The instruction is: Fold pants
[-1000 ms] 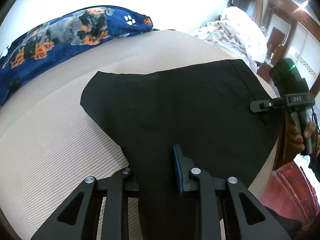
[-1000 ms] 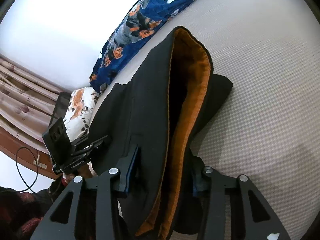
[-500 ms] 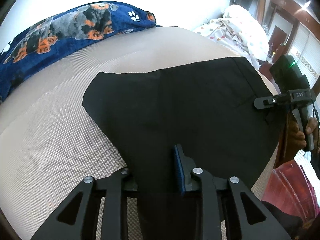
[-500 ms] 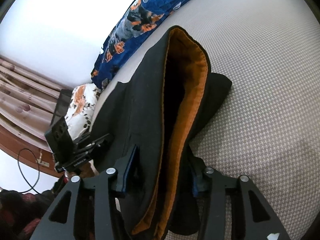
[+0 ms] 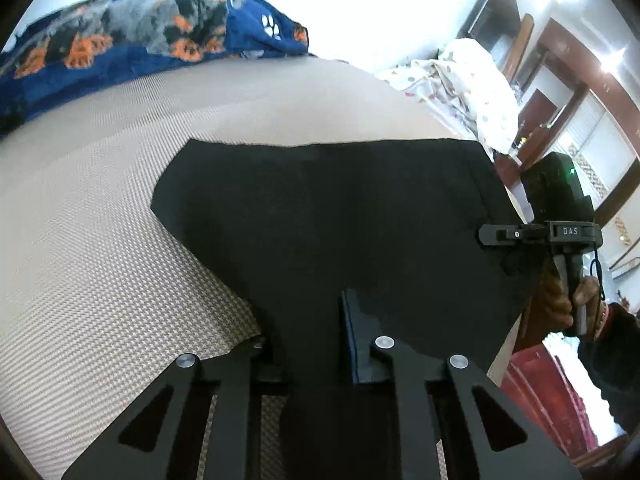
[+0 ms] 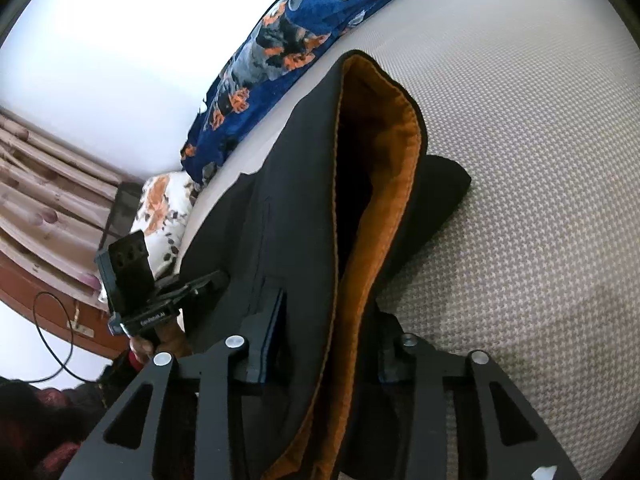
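1. Pants [image 5: 340, 220], black with an orange lining [image 6: 380, 216], lie spread on the beige bed [image 5: 100, 240].
2. Left gripper [image 5: 308, 336] fingers are closing narrowly on the fabric edge.
3. Right gripper [image 6: 332, 344] fingers are closing on the waistband.

Bright daylight fills the room. The wall [image 5: 360, 8] behind the blanket [image 5: 120, 48] is blown out to pure white. The black pants [image 5: 340, 220] swallow all detail. Fisheye bending curves the bed [image 6: 540, 160], with dark corners and soft blur around the blanket.
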{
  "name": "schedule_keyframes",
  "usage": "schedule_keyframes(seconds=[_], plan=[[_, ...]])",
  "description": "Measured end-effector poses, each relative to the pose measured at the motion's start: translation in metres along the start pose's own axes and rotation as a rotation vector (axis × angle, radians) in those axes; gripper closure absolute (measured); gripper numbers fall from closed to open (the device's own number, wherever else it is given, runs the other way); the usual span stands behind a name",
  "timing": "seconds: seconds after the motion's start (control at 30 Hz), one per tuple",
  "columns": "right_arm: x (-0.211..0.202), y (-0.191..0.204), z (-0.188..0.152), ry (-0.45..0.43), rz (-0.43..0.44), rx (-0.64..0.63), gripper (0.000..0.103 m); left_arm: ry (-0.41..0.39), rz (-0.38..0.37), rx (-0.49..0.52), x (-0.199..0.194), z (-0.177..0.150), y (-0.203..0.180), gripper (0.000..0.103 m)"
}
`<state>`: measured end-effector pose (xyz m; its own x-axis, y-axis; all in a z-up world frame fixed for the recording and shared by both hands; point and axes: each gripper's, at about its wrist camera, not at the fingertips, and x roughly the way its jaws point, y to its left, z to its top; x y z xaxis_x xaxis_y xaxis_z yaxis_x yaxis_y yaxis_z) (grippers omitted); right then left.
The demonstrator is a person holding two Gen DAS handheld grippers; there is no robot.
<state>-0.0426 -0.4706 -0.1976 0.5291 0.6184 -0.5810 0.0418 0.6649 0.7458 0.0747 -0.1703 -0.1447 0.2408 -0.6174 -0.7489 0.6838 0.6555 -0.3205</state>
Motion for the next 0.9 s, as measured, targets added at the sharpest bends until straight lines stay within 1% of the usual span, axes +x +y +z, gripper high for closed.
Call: schedule_keyframes(seconds=[0.13, 0.17, 0.27, 0.33, 0.47, 0.57, 0.63, 0.73, 0.77, 0.83, 0.87, 0.9], plan=[[0.002, 0.002, -0.004, -0.025, 0.047, 0.033, 0.072, -0.021, -0.007, -0.025, -0.015, 0.001, 0.008, 0.086], [0.004, 0.003, -0.005, -0.028, 0.066, 0.042, 0.073, -0.029, 0.001, -0.031, -0.020, 0.002, 0.013, 0.086], [0.016, 0.012, -0.006, -0.012, 0.085, 0.034, 0.073, -0.037, 0.017, -0.052, -0.035, 0.000, 0.025, 0.086], [0.025, 0.019, -0.006, 0.003, 0.109, 0.023, 0.073, -0.032, 0.022, -0.064, -0.044, -0.005, 0.033, 0.086], [0.043, 0.025, -0.007, 0.035, 0.116, 0.005, 0.073, 0.003, 0.005, -0.083, -0.048, -0.017, 0.047, 0.085], [0.046, 0.029, -0.006, 0.042, 0.107, -0.012, 0.073, 0.032, -0.019, -0.103, -0.046, -0.021, 0.055, 0.076], [0.047, 0.030, -0.005, 0.050, 0.101, -0.015, 0.073, 0.054, -0.045, -0.128, -0.045, -0.020, 0.063, 0.064], [0.048, 0.028, -0.005, 0.057, 0.106, -0.007, 0.073, 0.091, -0.084, -0.144, -0.041, -0.019, 0.075, 0.053], [0.048, 0.028, -0.005, 0.058, 0.107, -0.010, 0.073, 0.111, -0.119, -0.141, -0.036, -0.019, 0.079, 0.053], [0.047, 0.026, -0.004, 0.061, 0.115, -0.010, 0.073, 0.113, -0.184, -0.156, -0.035, -0.018, 0.082, 0.052], [0.047, 0.025, -0.004, 0.064, 0.123, -0.008, 0.072, 0.127, -0.234, -0.179, -0.031, -0.015, 0.086, 0.052], [0.046, 0.024, -0.004, 0.068, 0.132, -0.008, 0.072, 0.134, -0.258, -0.194, -0.026, -0.011, 0.089, 0.052]])
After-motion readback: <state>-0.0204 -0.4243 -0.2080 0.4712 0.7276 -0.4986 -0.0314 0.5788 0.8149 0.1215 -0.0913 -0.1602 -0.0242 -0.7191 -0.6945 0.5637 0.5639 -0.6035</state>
